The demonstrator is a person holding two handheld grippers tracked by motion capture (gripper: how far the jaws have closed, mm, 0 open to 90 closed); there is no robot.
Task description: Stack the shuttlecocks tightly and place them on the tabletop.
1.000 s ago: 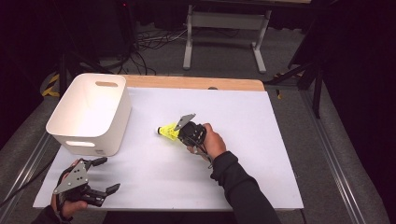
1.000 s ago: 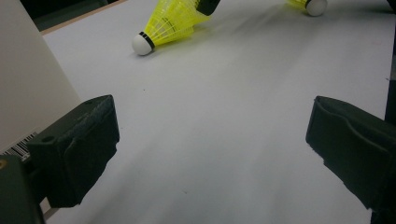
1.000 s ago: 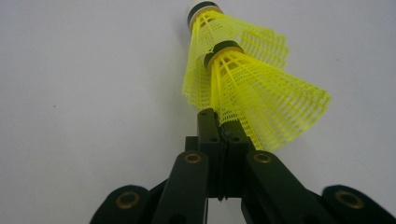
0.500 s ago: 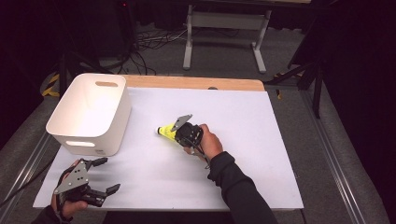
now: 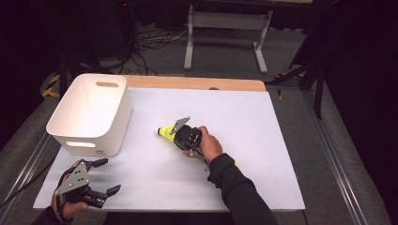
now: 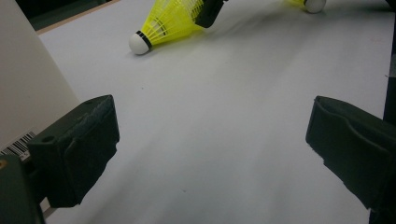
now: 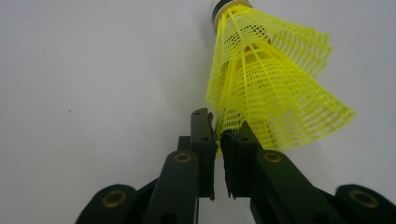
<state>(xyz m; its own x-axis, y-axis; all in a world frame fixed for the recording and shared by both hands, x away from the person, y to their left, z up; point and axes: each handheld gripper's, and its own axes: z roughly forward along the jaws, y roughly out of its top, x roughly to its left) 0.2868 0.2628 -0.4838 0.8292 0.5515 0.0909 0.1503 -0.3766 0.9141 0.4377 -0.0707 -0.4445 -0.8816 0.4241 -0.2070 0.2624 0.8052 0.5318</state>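
A yellow shuttlecock (image 5: 164, 132) (image 7: 271, 84) with a white cork lies on the white table sheet (image 5: 263, 122), cork pointing toward the bin. My right gripper (image 5: 173, 136) (image 7: 217, 126) is at its skirt. Its jaws have just been opening and now stand a narrow gap apart. The skirt's rim is still between the tips, but they are not squeezing it. In the left gripper view the shuttlecock (image 6: 163, 23) lies far ahead. My left gripper (image 5: 108, 176) (image 6: 210, 140) rests open near the table's front left corner, holding nothing.
A white bin (image 5: 89, 112) (image 6: 28, 84) with handle slots stands at the left, just beyond the left gripper. A second yellow shuttlecock (image 6: 314, 3) lies by the right forearm. A wooden strip (image 5: 197, 83) runs along the table's far edge.
The right gripper's jaws have parted slightly at the shuttlecock's skirt, and hand and shuttlecock have edged a little left. The left gripper has stayed put.
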